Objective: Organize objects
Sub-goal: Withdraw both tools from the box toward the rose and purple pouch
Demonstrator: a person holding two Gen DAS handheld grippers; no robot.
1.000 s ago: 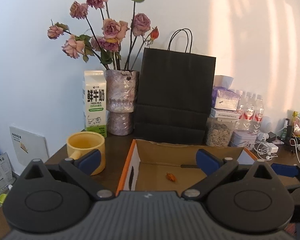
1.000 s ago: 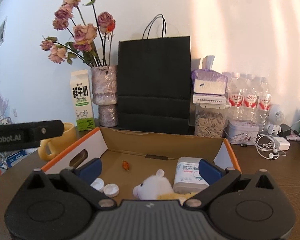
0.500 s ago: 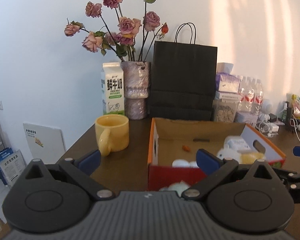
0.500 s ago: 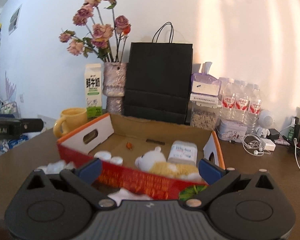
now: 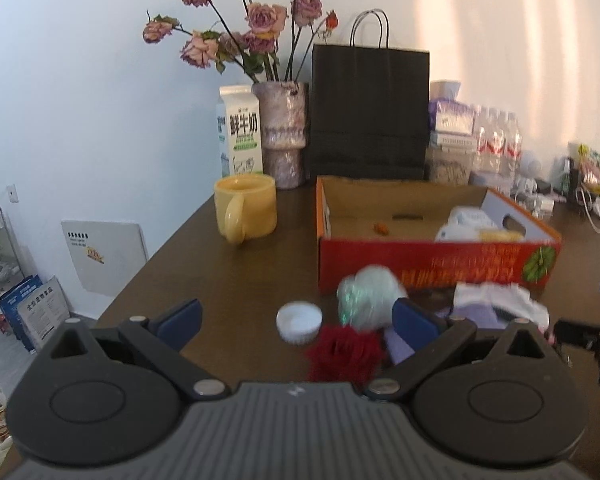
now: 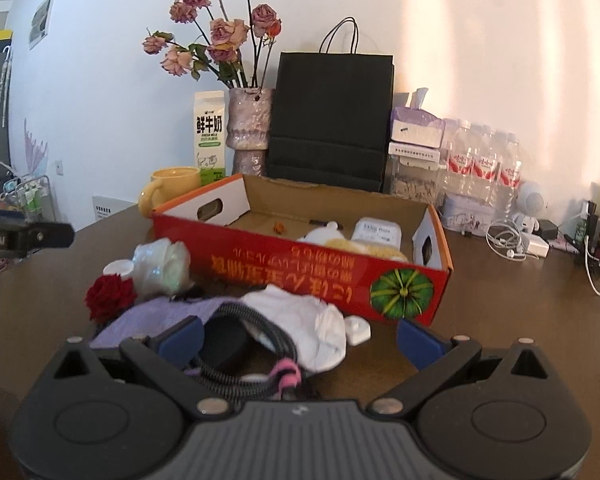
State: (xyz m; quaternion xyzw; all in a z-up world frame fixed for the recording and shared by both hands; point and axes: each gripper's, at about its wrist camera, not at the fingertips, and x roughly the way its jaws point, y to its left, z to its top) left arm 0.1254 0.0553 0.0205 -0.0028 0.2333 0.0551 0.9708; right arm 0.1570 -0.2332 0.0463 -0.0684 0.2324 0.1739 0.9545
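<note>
Hovering with left tongs (image 5: pixel 296 316) spread wide, empty, over a white cap (image 5: pixel 299 321) and red rose (image 5: pixel 343 353) on the worktop (image 5: pixel 228 280). Gaping too, right tongs (image 6: pixel 298 336), above a white sock (image 6: pixel 300 322) lying before the red box (image 6: pixel 300 268).

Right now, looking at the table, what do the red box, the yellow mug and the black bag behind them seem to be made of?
The red box looks like printed cardboard: its inside is plain brown and its end flaps have cut handle holes. The yellow mug seems to be glazed ceramic, thick-walled with a soft sheen, though plastic is possible. The black bag looks like matte paper, with crisp folds and thin cord handles.
</note>
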